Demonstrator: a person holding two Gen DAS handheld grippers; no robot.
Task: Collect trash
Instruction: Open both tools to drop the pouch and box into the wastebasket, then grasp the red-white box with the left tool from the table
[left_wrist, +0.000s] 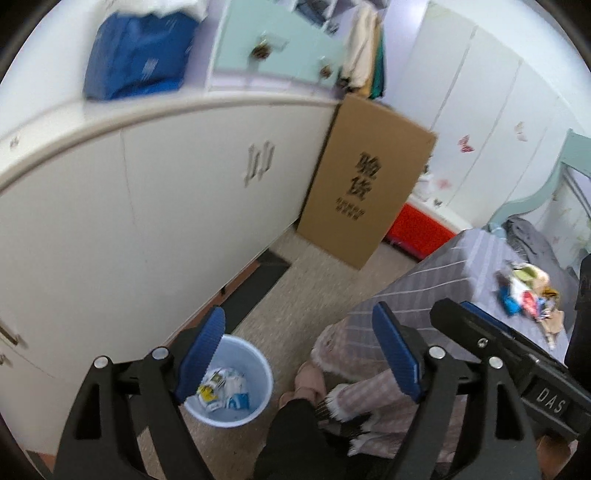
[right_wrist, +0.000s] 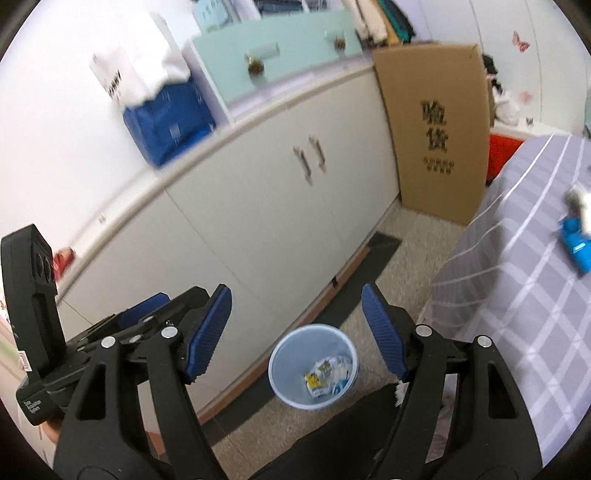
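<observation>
A long white cabinet (right_wrist: 258, 206) is seen along the wall, with a cardboard box (left_wrist: 364, 184) leaned at its far end and a bed (right_wrist: 524, 258) under a grey checked cover opposite it. On the floor between cabinet and bed a pale blue bin (right_wrist: 313, 365) is stood, close to the bed's near corner, and some crumpled wrappers are already lain in its bottom. More trash (left_wrist: 532, 295) is heaped on the bed, towards its far side edge in the left view: coloured packets, a blue piece and scraps of paper, blurred too much to be told apart. The left gripper (left_wrist: 299, 354) is held above the bin with its jaws spread wide and nothing between them; the right gripper (right_wrist: 295, 328) is likewise spread wide and empty, with the bin framed between its pads. The step in hand is judged to be the return to the bed for another piece. It would be done well if one loose packet at the heap's edge is chosen, the jaws are kept wide until the piece is straddled, the cover is not pinched with it, and the bin is cleared without being knocked
</observation>
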